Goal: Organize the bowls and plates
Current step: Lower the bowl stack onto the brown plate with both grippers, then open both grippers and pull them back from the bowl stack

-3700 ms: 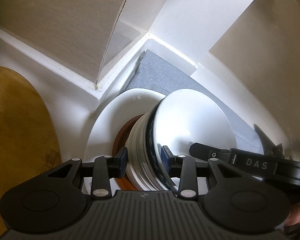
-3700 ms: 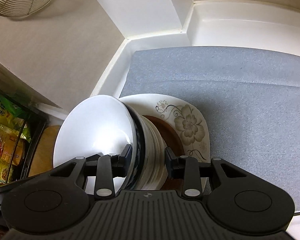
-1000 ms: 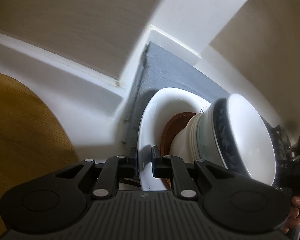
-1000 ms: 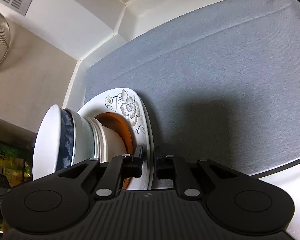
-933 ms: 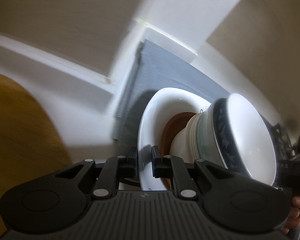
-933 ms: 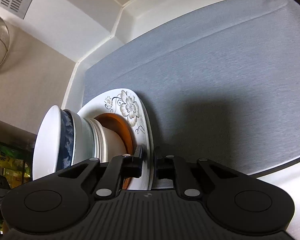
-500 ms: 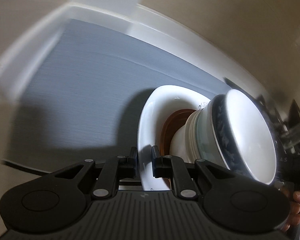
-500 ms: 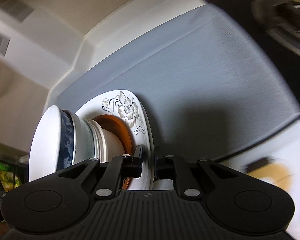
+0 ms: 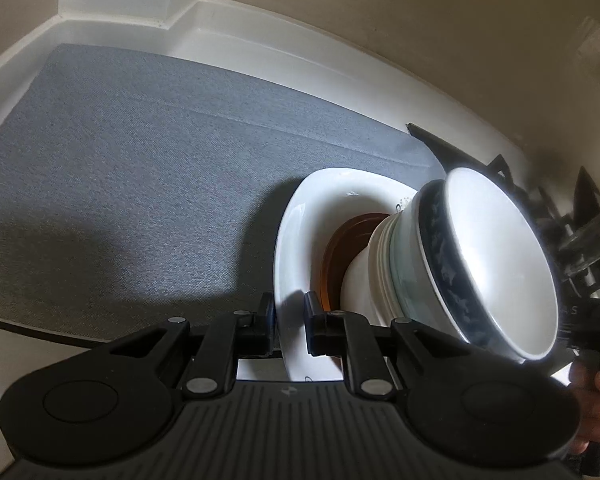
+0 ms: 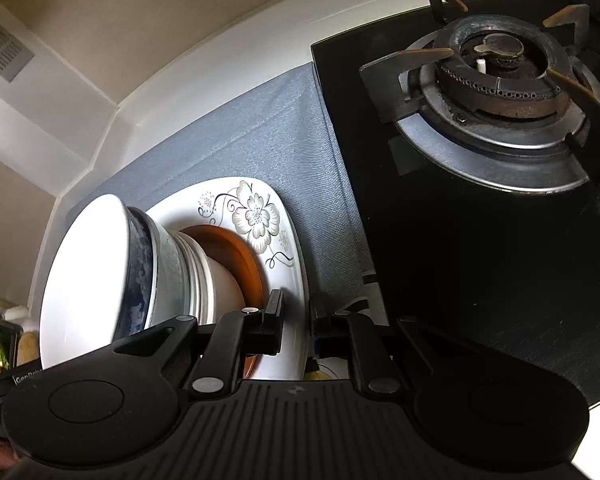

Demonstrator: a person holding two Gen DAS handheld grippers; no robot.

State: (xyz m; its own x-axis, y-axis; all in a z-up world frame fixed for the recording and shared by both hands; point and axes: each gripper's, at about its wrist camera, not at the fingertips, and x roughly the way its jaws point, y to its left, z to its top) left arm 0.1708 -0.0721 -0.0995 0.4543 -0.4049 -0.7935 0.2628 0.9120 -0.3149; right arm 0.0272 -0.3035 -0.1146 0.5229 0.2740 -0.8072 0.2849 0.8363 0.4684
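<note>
Both claws, left gripper (image 9: 289, 322) and right gripper (image 10: 296, 326), were nearly closed, pinching opposite rims of my flowered plate (image 10: 278, 236). It hung over the grey mat (image 9: 140, 184) beside the stove (image 10: 496, 80), carrying a brown plate (image 10: 236, 252) and stacked bowls (image 9: 480, 264).

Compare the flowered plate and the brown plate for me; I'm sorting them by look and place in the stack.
The flowered plate is white with a printed flower; the brown plate is plain. The flowered plate is the wider, squarish one at the bottom; the brown plate is smaller, round, and lies on it. Both claws grip the flowered plate's rim, neither the brown plate. Both sit beneath the stacked bowls.
</note>
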